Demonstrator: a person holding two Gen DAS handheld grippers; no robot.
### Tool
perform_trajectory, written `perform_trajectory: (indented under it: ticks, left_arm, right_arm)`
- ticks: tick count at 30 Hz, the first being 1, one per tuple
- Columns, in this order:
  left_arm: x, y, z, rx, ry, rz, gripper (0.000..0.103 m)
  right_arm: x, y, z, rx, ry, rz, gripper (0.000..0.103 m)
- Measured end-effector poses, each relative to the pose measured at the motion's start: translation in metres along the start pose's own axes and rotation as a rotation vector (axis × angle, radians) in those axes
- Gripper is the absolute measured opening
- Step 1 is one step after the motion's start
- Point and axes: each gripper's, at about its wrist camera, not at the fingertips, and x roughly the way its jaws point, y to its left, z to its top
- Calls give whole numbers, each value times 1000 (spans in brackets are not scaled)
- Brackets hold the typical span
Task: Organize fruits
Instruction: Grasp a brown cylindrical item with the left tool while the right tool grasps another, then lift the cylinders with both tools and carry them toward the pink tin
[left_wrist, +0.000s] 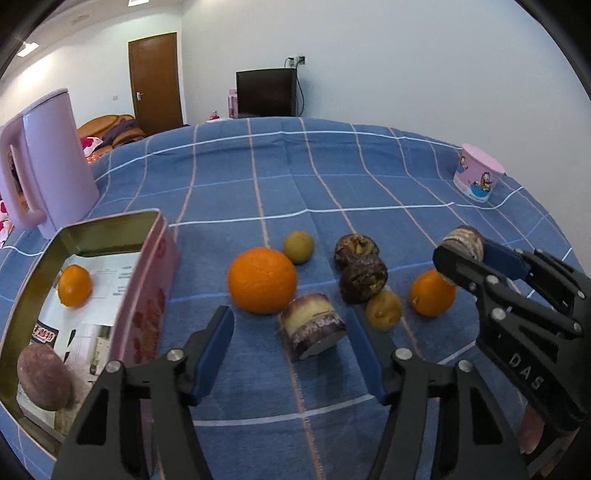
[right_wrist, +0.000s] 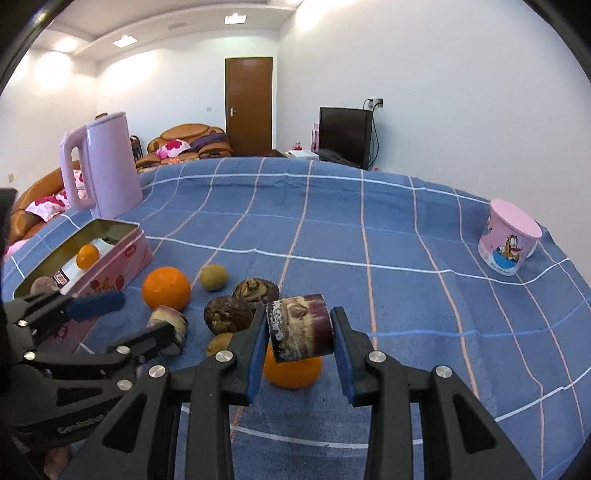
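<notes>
My left gripper (left_wrist: 290, 319) is open low over the blue cloth, its blue pads either side of a purple-and-cream cane piece (left_wrist: 312, 328) that lies on the cloth; neither pad presses on it. My right gripper (right_wrist: 299, 321) is shut on a second cane piece (right_wrist: 299, 328), lifted above a small orange (right_wrist: 293, 373). On the cloth lie a large orange (left_wrist: 262, 280), a greenish round fruit (left_wrist: 299, 246), two dark brown fruits (left_wrist: 356, 247) and a yellow-brown one (left_wrist: 384, 309). The open pink tin (left_wrist: 147, 295) at left holds a small orange (left_wrist: 74, 286) and a brownish fruit (left_wrist: 44, 376).
A pink kettle (left_wrist: 48, 166) stands behind the tin at far left. A pink cartoon cup (right_wrist: 509, 240) sits near the table's right edge. The blue checked cloth (right_wrist: 332, 229) stretches back toward a dark screen, a door and a sofa.
</notes>
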Motion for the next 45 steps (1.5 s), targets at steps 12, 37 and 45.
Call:
perform_trajectory:
  ticks: [12,37,45]
  left_arm:
    - [11,-8,-1,-5,36,-29,42]
    - [-25,-4,-4,-21,-172,55,42]
    - [-31,-4,-6,-21,-207,71,42]
  right_arm:
    - [4,-1,0,13,12,45,35]
    - [-20,-3,-2,20,-118,125,35]
    - [-25,-3,-3,19,-149,128,35]
